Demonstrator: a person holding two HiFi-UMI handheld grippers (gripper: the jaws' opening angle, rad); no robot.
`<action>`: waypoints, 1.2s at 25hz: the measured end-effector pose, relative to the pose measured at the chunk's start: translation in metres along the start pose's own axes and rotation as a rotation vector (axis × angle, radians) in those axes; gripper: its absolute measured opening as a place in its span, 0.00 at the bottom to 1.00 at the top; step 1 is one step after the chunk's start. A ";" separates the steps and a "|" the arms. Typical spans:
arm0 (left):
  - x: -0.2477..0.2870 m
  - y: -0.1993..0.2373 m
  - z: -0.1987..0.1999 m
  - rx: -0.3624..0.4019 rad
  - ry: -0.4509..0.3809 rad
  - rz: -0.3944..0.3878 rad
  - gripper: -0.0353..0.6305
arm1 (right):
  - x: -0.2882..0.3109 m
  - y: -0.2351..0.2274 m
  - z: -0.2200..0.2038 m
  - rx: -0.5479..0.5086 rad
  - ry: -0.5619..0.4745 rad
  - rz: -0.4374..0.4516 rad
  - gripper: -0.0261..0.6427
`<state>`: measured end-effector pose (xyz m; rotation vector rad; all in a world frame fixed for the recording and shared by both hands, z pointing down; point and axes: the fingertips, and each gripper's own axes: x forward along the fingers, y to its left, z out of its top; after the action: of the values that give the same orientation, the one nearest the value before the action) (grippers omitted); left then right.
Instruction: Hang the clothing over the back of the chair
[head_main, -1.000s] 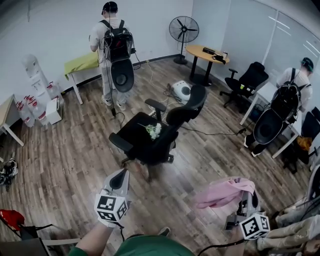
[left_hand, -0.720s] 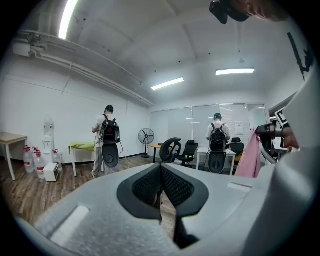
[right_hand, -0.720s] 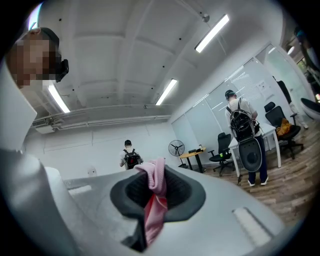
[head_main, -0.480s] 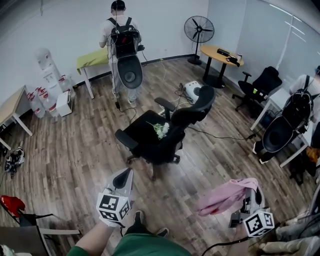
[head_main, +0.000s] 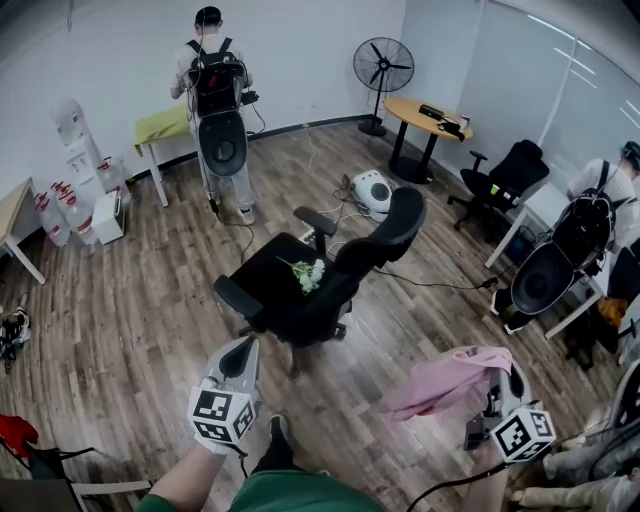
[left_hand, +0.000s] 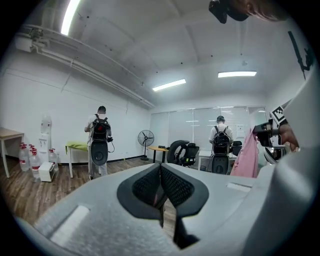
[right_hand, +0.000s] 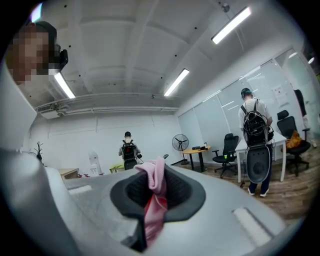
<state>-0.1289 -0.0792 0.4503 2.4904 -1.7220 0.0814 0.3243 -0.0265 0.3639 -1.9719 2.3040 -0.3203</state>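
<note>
The right tongs (head_main: 503, 383) were clamped on a pink garment (head_main: 445, 380). A fold of cloth was pinched between the pads and poked up above them in the right gripper view. From that grip the garment trailed toward 9 o'clock, clear of the floor (head_main: 130, 300). It was probably gripped by one edge and carried high so that the rest hung loose, ready to be thrown over a rail.

The chair (head_main: 290, 300) stood at 12 o'clock from the person, well apart from the garment, which hung at the chair's 4 o'clock. Its backrest (head_main: 385, 235) rose on the 2 o'clock side, bare, so the hanging was not yet done. A small bunch of flowers (head_main: 308, 272) lay on the seat.

The left tongs (head_main: 240, 352) were together with nothing between them, pointing toward the chair. They seemed kept free to catch and spread the loose edge.
</note>
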 end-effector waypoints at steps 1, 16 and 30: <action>0.010 0.007 0.003 -0.006 -0.008 -0.006 0.07 | 0.007 0.000 0.005 -0.010 -0.001 -0.014 0.08; 0.146 0.134 0.009 -0.081 -0.002 -0.051 0.07 | 0.154 0.007 0.095 -0.077 -0.008 -0.117 0.08; 0.183 0.174 0.021 -0.061 -0.018 0.026 0.07 | 0.266 0.018 0.196 -0.087 -0.058 0.041 0.08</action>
<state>-0.2274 -0.3130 0.4603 2.4329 -1.7374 0.0085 0.3040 -0.3054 0.1869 -1.9410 2.3564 -0.1601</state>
